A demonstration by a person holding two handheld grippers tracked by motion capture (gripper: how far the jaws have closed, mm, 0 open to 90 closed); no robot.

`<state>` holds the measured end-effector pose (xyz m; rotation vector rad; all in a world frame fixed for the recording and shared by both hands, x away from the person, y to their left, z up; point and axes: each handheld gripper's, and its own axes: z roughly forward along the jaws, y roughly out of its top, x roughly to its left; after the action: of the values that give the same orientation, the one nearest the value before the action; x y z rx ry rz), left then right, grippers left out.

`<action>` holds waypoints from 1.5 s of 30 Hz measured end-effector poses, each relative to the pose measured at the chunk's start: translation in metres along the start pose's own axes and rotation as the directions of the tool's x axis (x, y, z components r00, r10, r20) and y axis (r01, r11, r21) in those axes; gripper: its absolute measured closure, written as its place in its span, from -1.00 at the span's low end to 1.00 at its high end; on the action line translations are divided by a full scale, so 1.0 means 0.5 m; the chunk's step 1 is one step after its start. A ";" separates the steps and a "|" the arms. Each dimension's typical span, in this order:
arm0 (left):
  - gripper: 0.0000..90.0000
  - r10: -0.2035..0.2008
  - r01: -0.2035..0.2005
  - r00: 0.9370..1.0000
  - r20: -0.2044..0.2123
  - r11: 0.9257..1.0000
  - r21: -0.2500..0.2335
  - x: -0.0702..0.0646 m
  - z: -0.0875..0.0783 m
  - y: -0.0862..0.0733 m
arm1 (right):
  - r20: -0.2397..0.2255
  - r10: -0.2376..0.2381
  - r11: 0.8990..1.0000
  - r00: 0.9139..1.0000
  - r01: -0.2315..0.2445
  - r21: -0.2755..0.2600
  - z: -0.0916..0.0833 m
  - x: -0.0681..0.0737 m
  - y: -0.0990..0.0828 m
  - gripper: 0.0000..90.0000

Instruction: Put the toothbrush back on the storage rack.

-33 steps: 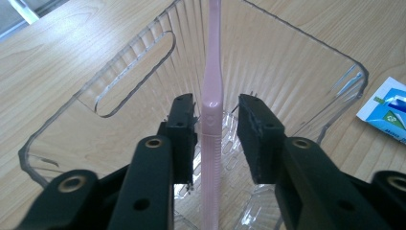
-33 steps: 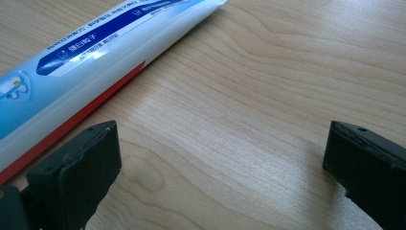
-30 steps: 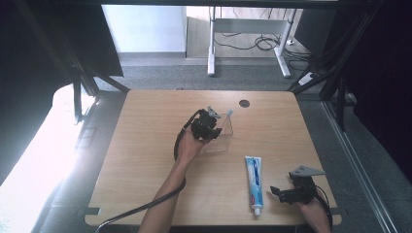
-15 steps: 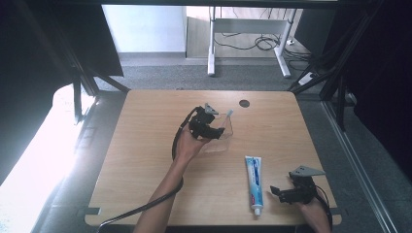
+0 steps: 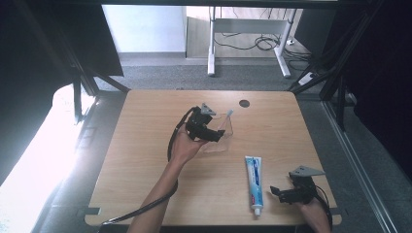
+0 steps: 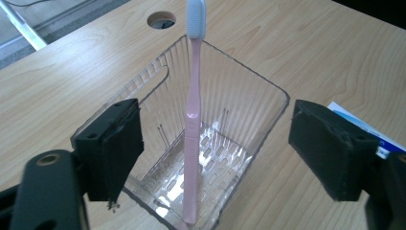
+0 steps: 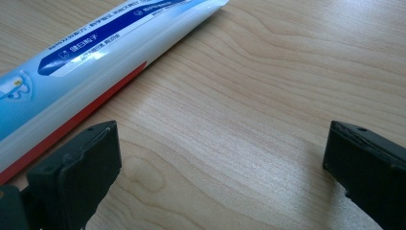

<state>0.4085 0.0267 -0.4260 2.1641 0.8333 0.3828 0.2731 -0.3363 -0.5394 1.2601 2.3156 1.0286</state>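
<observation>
A pink toothbrush (image 6: pixel 192 120) with a white head stands upright in a clear plastic holder (image 6: pixel 239 96) on the wooden table (image 5: pixel 145 160). My left gripper (image 6: pixel 222 143) is open; its jaws have just been opening and stand wide on either side of the brush handle without touching it. In the high view the left gripper (image 5: pixel 214 133) sits at the holder (image 5: pixel 224 138), and the brush head (image 5: pixel 228 112) pokes out above. A blue and white toothpaste tube (image 5: pixel 254 184) lies flat near the front edge. My right gripper (image 5: pixel 276 192) rests open just right of the toothpaste tube (image 7: pixel 95 62), over bare wood.
A round cable hole (image 5: pixel 244 103) sits in the table near its far edge. The left gripper's cable (image 5: pixel 145 206) trails off the front edge. Dark frame posts (image 5: pixel 340 97) flank the table on both sides.
The left gripper's jaws have spread apart and let go of the toothbrush, which now stands alone in the holder. The left hand drew back slightly. The right hand has not moved.
</observation>
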 end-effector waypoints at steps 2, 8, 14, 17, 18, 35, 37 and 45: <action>-0.67 0.004 -0.004 1.000 0.001 1.000 -0.004 -0.003 -0.005 -0.002 | 0.001 -0.002 1.000 1.000 0.002 0.000 0.000 0.000 0.000 -1.00; -0.69 0.032 -0.032 0.999 0.003 0.999 -0.020 -0.007 -0.021 -0.008 | 0.001 0.001 1.000 1.000 -0.001 0.001 0.000 0.000 0.000 -1.00; -0.70 0.049 -0.049 0.999 0.006 0.999 -0.013 -0.008 -0.035 -0.023 | 0.002 0.000 1.000 1.000 -0.001 0.002 0.000 0.001 0.000 -1.00; -0.71 0.040 -0.040 0.999 0.019 0.999 -0.014 -0.006 -0.043 -0.030 | 0.002 0.000 1.000 1.000 0.000 0.002 0.000 0.001 0.000 -1.00; -0.71 0.039 -0.038 0.999 0.023 0.999 -0.016 -0.006 -0.047 -0.034 | 0.002 0.000 1.000 1.000 0.000 0.003 0.000 0.001 0.000 -1.00; -0.71 0.031 -0.030 0.998 0.046 0.999 -0.028 -0.016 -0.087 -0.093 | 0.002 -0.003 1.000 1.000 0.003 0.005 0.002 0.003 0.000 -1.00; -0.71 0.030 -0.029 0.999 0.040 0.999 -0.024 -0.019 -0.091 -0.101 | 0.001 -0.004 1.000 1.000 0.004 0.006 0.002 0.004 0.000 -1.00; -0.71 0.016 -0.014 0.998 0.053 0.999 -0.041 -0.024 -0.115 -0.136 | 0.002 -0.005 1.000 1.000 0.005 0.001 0.001 0.005 0.001 -1.00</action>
<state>0.3403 0.0840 -0.4395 2.1350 0.7734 0.3454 0.2725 -0.3340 -0.5393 1.2540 2.3176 1.0242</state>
